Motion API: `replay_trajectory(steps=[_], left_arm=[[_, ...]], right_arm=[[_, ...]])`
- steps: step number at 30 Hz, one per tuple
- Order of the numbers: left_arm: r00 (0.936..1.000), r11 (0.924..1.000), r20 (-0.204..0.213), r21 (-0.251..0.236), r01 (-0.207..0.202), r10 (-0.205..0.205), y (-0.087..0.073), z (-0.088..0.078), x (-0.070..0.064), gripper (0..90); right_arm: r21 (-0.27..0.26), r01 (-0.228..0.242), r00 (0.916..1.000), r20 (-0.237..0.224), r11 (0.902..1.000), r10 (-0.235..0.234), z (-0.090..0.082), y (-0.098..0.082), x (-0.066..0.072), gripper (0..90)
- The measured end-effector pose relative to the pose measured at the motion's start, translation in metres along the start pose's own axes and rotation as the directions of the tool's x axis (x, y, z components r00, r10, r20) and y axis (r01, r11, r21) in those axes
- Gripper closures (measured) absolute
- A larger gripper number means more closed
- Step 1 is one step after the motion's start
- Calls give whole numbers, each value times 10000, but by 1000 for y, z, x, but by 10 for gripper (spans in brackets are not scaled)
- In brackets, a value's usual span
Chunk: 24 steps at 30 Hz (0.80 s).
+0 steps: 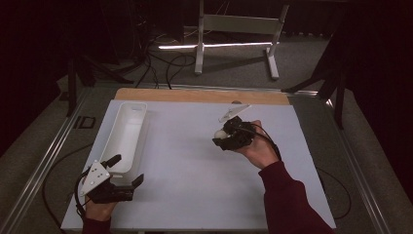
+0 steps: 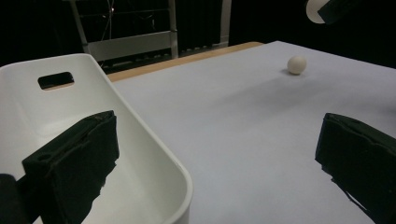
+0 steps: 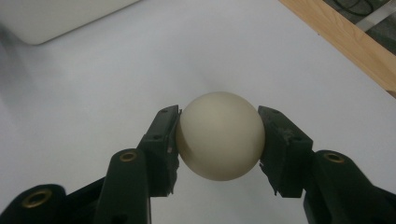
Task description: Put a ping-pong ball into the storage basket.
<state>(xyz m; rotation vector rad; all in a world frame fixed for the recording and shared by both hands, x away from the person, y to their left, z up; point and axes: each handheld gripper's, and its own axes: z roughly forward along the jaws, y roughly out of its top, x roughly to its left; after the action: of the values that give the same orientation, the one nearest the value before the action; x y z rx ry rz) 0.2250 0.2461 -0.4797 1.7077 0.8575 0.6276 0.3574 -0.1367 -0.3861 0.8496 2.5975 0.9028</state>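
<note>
I have a cream ball (image 3: 220, 141) clamped between the jaws of the right gripper (image 3: 219, 140), a pad pressing on each side of it and the white table (image 3: 93, 93) under it; in the high view the same ball (image 1: 221, 133) is a small pale spot at the front of the right gripper (image 1: 225, 136), over the middle-right of the table (image 1: 195, 170), and I cannot tell from there whether it sits on the surface or just above it. My right hand (image 1: 253, 146) wraps the gripper body and hides most of it. A second ball (image 2: 297, 65) lies alone on the table in the left gripper view, toward the far edge; in the high view I cannot make it out. At the top right of that left gripper view a dark shape with a pale round patch is cut off by the frame, too little of it to name with certainty. The left gripper (image 1: 124, 170) sits at the near left corner with its jaws wide apart, one jaw inside the near end of the long white bin (image 1: 129, 131), the other outside over the table, nothing pressed between them. The bin (image 2: 93, 116) has a handle slot in its far wall, and its near part is cut off by the frame and hidden behind the jaw. A wooden strip (image 1: 199, 95) runs along the far edge of the table; beyond it the floor is dark, with a white stand (image 1: 234, 29) and loose cables (image 1: 165, 63) hard to make out.
</note>
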Motion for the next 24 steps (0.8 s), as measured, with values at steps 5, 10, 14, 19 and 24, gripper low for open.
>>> replay_trajectory(steps=[5, 10, 14, 19, 24], left_arm=[[10000, 10000, 18, 15, -25, 25, 0, 0, 0, 3], [10000, 10000, 27, 1, -15, 15, 0, 0, 0, 3], [10000, 10000, 27, 4, -16, 16, 0, 0, 0, 3], [10000, 10000, 34, 7, -16, 16, 0, 1, -1, 3], [10000, 10000, 47, 27, -23, 22, 0, 1, -1, 3]], right_arm=[[-74, 85, 9999, -74, 9999, -85, 1, 3, 3, 507], [-101, 106, 9999, -132, 9999, -107, 3, 6, 5, 507], [-202, 120, 9998, -147, 9997, -123, 4, 9, 6, 507], [-292, 99, 9997, -221, 9995, -105, 5, 11, 8, 507], [-354, 137, 9993, -343, 9993, -149, 6, 14, 10, 507]])
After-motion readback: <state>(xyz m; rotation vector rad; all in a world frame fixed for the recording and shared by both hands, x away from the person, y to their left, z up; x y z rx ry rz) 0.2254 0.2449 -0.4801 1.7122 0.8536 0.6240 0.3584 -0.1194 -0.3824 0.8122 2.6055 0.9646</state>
